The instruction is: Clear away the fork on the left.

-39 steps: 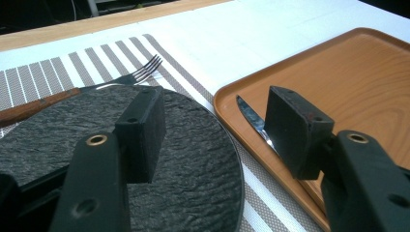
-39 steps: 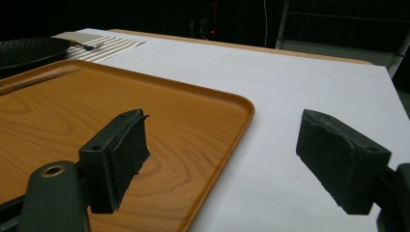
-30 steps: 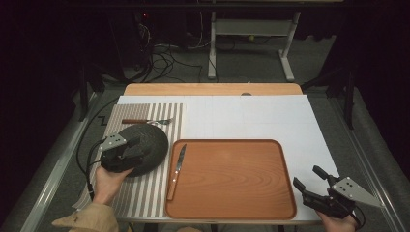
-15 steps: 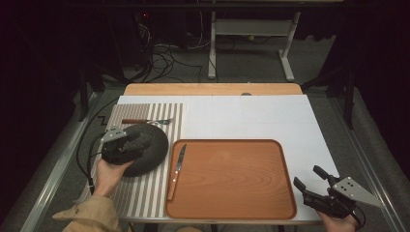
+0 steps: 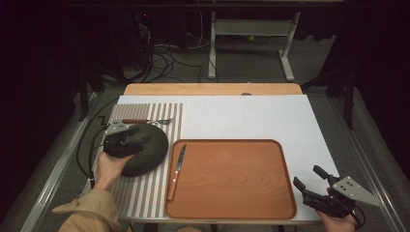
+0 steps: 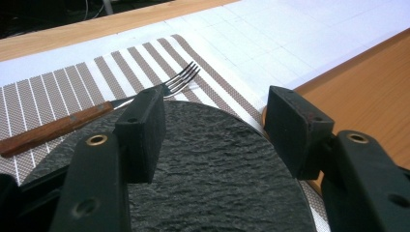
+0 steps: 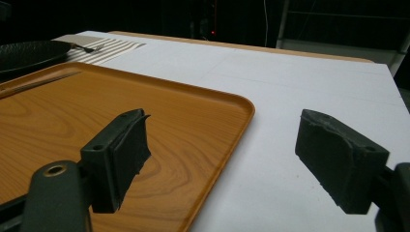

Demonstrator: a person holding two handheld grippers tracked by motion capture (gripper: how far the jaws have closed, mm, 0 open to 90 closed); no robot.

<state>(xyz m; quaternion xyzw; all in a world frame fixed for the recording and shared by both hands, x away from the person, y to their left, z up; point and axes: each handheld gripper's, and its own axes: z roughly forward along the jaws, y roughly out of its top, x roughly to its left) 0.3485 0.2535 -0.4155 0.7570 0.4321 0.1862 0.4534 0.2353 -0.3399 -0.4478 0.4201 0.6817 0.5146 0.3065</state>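
My left gripper (image 6: 212, 130) hangs over the dark plate (image 6: 203, 183) on the striped placemat (image 5: 145, 193), jaws spread wide (gripping nothing); my right gripper (image 7: 220, 159) gapes empty beside the wooden tray (image 7: 193, 121).

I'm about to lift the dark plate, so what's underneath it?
The dark slate plate lies on the striped placemat, its right edge near the wooden tray. A fork lies just beyond it. Anything directly beneath the plate is hidden.

Dark plate (image 6: 212, 183) cut off at the bottom edge, fork (image 6: 96, 110) handle end cut off left, neck hidden behind the gripper.
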